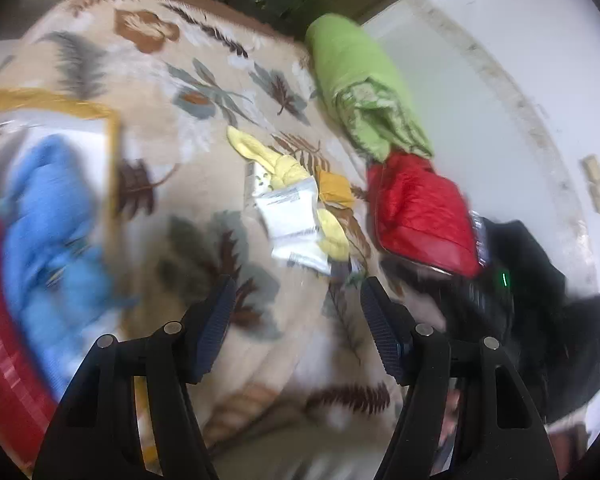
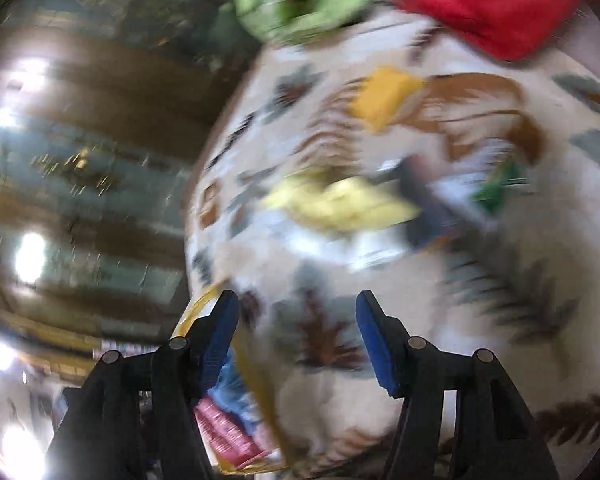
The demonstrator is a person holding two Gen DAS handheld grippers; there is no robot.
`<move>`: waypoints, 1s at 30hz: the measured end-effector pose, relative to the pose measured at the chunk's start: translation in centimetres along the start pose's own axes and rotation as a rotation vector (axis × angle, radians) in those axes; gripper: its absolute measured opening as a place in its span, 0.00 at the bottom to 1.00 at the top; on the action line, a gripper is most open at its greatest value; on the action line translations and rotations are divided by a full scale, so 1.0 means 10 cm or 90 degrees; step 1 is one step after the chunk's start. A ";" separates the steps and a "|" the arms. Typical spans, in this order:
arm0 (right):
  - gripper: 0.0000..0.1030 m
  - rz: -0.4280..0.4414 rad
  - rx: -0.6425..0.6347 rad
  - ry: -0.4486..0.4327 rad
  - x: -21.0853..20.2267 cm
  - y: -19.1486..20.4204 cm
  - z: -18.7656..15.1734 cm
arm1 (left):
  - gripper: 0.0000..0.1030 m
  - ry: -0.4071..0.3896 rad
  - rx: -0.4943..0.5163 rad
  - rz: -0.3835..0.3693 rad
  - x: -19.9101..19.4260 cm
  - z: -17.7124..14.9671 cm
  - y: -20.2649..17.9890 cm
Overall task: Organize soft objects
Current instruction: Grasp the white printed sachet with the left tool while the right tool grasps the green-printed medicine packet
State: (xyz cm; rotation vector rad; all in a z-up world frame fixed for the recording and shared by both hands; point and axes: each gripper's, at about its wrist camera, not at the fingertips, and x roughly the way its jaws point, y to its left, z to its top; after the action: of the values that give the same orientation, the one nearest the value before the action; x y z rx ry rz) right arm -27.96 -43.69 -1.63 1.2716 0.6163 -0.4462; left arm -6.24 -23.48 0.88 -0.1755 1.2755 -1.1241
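The yellow plush rabbit [image 1: 278, 166] lies near the middle of the leaf-patterned blanket [image 1: 172, 92], partly under a white plastic packet [image 1: 294, 216], well ahead of the left gripper [image 1: 296, 304] and apart from it. That gripper's jaws are spread with only blanket between them, nothing held. A mustard cloth [image 1: 334, 188] sits just beside the rabbit, toward the blanket's right edge. Along that edge a red quilted cushion [image 1: 418, 216] touches a rolled green quilt [image 1: 360, 84] beyond it, and a black bag [image 1: 540, 300] lies nearer, past the cushion. At the left edge a blue fluffy cloth [image 1: 48, 216] rests in a yellow-rimmed container [image 1: 112, 168], with a red ribbed rim [image 1: 4, 360] below it. Between the left gripper and the rabbit the blanket is open.

The right wrist view is heavily blurred. The right gripper [image 2: 296, 320] also stands spread, empty, over the blanket near its left edge; the rabbit shows as a pale yellow smear [image 2: 340, 204] ahead of it, not touching. The mustard cloth, green quilt and red cushion lie farther off toward the far edge. The rabbit is soft, pale yellow, with long ears.
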 end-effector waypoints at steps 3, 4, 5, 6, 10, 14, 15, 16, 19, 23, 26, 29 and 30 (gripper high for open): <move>0.59 -0.026 0.020 0.000 0.03 -0.23 0.09 | 0.64 0.023 -0.028 0.008 0.47 0.20 -0.16; 0.59 -0.033 0.022 0.005 0.05 -0.28 0.09 | 0.63 0.027 -0.036 0.018 0.59 0.25 -0.19; 0.59 -0.040 0.023 0.009 0.07 -0.32 0.10 | 0.63 0.032 -0.044 0.019 0.71 0.29 -0.22; 0.59 -0.046 0.024 0.008 0.06 -0.36 0.12 | 0.63 0.041 -0.047 0.019 0.86 0.35 -0.27; 0.59 -0.070 0.023 0.002 0.04 -0.46 0.19 | 0.64 0.058 -0.017 0.092 1.29 0.45 -0.41; 0.59 -0.072 0.016 0.008 0.07 -0.51 0.24 | 0.63 0.079 -0.021 0.187 1.49 0.41 -0.27; 0.59 -0.072 0.015 0.006 0.06 -0.51 0.24 | 0.55 0.073 -0.032 0.177 1.46 0.37 -0.21; 0.59 -0.071 0.015 0.002 0.06 -0.51 0.28 | 0.41 0.068 -0.049 0.158 1.39 0.32 -0.11; 0.59 -0.055 0.038 -0.015 0.02 -0.53 0.39 | 0.24 0.051 -0.082 0.091 1.22 0.21 0.10; 0.59 -0.089 0.087 -0.043 0.05 -0.63 0.60 | 0.16 0.047 -0.079 0.073 1.05 0.13 0.15; 0.59 -0.125 0.118 -0.022 0.19 -0.69 0.72 | 0.12 0.055 -0.071 0.081 1.00 0.03 0.20; 0.61 -0.176 0.100 -0.011 0.35 -0.68 0.76 | 0.12 0.057 -0.086 0.096 0.97 -0.04 0.33; 0.61 -0.185 0.090 -0.013 0.36 -0.66 0.75 | 0.12 0.054 -0.100 0.088 0.95 -0.06 0.39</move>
State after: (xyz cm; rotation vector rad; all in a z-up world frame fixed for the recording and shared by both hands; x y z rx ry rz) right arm -28.02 -52.49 -7.54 1.3150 0.7669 -0.7526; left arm -5.71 -28.34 -8.22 -0.1547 1.4311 -0.9215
